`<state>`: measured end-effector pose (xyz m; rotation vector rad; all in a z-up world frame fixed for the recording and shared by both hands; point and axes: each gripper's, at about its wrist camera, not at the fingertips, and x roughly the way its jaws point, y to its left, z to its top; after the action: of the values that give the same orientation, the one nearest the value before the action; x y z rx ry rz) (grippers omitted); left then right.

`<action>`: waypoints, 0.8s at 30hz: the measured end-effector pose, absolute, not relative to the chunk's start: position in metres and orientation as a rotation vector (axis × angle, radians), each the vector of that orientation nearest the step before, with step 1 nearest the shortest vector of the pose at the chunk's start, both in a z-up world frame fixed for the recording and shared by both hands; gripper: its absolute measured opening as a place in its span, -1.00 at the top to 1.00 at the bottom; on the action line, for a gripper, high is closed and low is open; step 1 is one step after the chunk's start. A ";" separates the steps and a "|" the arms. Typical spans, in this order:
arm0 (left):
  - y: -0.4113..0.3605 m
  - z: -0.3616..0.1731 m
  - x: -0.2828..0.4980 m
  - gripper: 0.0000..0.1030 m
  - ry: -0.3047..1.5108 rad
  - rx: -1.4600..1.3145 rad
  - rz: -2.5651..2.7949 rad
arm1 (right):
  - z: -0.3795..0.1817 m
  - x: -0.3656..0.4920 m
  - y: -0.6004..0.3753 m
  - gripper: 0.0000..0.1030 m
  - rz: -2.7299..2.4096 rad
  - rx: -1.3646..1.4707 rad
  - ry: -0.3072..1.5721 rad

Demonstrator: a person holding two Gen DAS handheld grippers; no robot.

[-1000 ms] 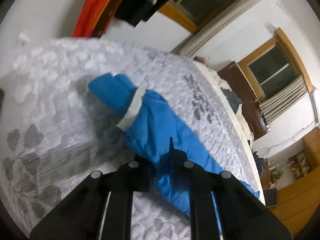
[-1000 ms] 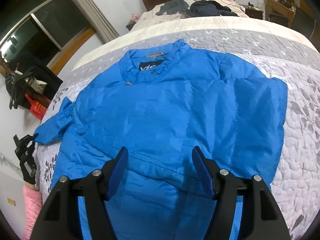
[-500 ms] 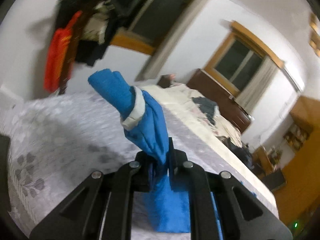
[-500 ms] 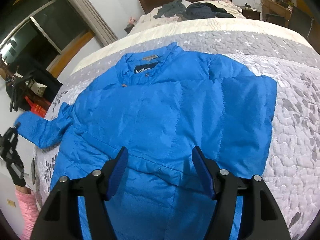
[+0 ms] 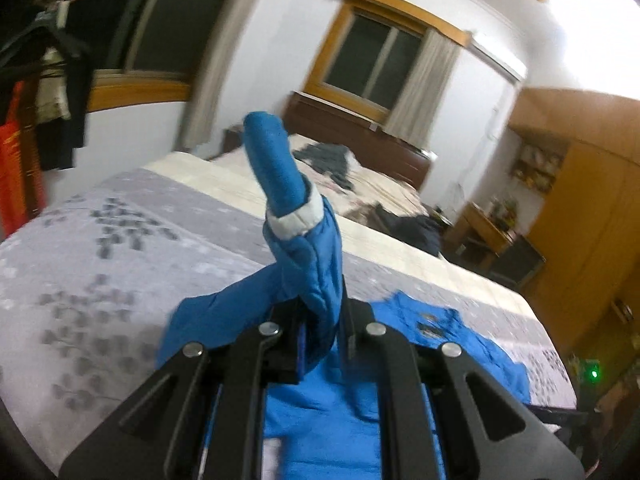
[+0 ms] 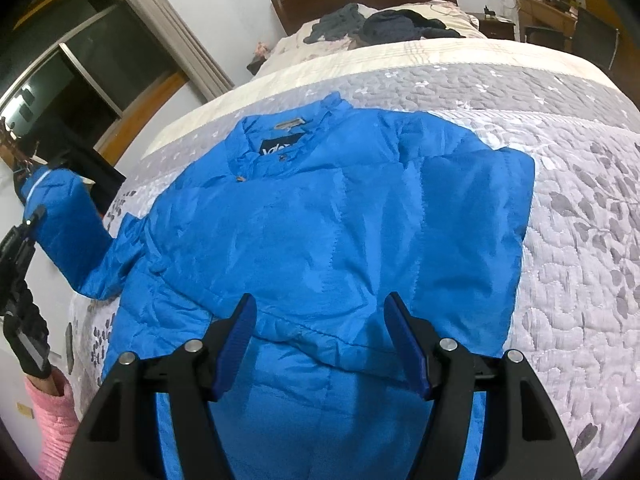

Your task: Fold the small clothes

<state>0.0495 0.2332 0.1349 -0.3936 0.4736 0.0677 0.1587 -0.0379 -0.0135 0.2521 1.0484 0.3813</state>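
Sleeve (image 6: 66,224) comes first, at the far left of the jacket (image 6: 328,216): it is lifted clear of the quilt (image 6: 580,216) and pinched in the left gripper (image 5: 322,320), whose fingers are clamped tight on the bunched blue fabric a little way below the cuff (image 5: 294,220). The cuff and its pale band stick up above the jaws, so the hold is on the thicker padded part, probably because that gives a firmer bite than the slippery cuff end. Holding it high like this suits carrying the sleeve inward over the jacket's front for a fold. In the right wrist view, that gripper and a pink sleeve of the person (image 6: 50,412) show at the jacket's left edge.

The jacket itself lies spread front-up on the quilt, collar (image 6: 288,140) away from the camera and hem nearest it. Its body is fairly flat, which is what a tidy fold needs.

To the right, over the jacket's lower middle near the hem, the right gripper (image 6: 322,344) hangs with its blue-padded fingers (image 6: 236,340) spread wide and nothing between them. I judge it waits there to pin the body down or to take the hem. The jacket's right side looks already tucked in, with no sleeve showing.
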 end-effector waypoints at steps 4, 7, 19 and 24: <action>0.195 0.122 0.073 0.82 0.507 -0.361 -0.010 | -0.015 0.160 -0.041 -0.29 0.377 0.259 1.050; 0.165 0.109 0.089 0.82 0.535 -0.339 -0.067 | -0.015 0.161 -0.043 -0.29 0.375 0.259 1.047; 0.062 0.050 0.132 0.81 0.663 -0.243 -0.243 | -0.018 0.164 -0.055 -0.29 0.344 0.271 1.048; 0.025 0.021 0.141 0.80 0.738 -0.165 -0.316 | -0.021 0.167 -0.059 -0.29 0.334 0.282 1.055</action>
<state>0.1412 0.0251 0.0212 -0.1652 0.7381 -0.3158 0.1666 -0.0590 -0.0214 0.2825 1.0550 0.3343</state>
